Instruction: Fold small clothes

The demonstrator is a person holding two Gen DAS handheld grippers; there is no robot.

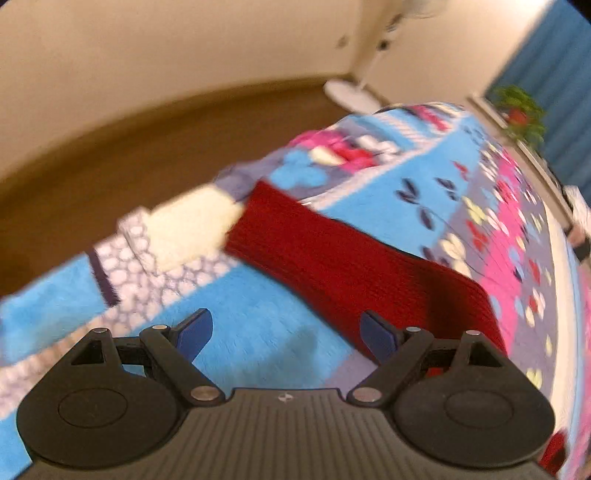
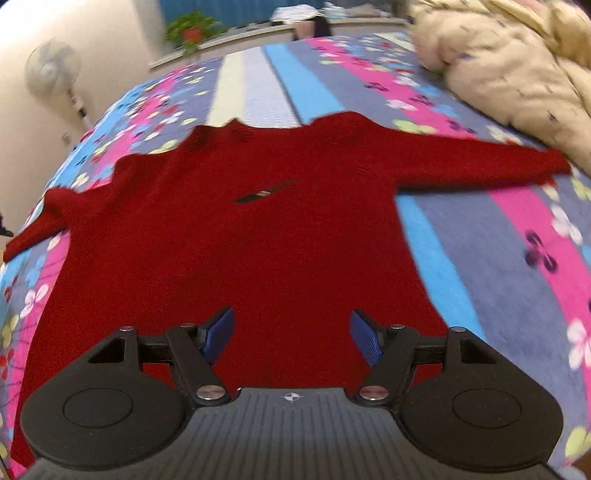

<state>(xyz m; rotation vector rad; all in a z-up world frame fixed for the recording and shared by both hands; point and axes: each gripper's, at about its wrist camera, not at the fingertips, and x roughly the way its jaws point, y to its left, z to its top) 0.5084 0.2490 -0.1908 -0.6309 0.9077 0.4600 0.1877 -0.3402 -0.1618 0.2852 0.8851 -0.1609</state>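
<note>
A small red knitted sweater (image 2: 240, 240) lies flat on a flowered blanket (image 2: 498, 240), both sleeves spread out to the sides. A small dark tag (image 2: 264, 192) shows on its chest. My right gripper (image 2: 291, 317) hovers open over the sweater's lower body, nothing between its blue pads. In the left wrist view one red sleeve (image 1: 343, 258) runs across the blanket (image 1: 388, 206) towards the bed's corner. My left gripper (image 1: 286, 321) stands wide open over blue blanket, its right finger (image 1: 376, 332) in front of the sleeve's near edge.
A cream quilt (image 2: 517, 66) is heaped at the bed's far right. A cream cloth (image 1: 188, 229) lies at the bed corner past the sleeve end. Brown floor (image 1: 110, 166), a standing fan (image 2: 51, 70) and a potted plant (image 2: 192, 29) lie beyond the bed.
</note>
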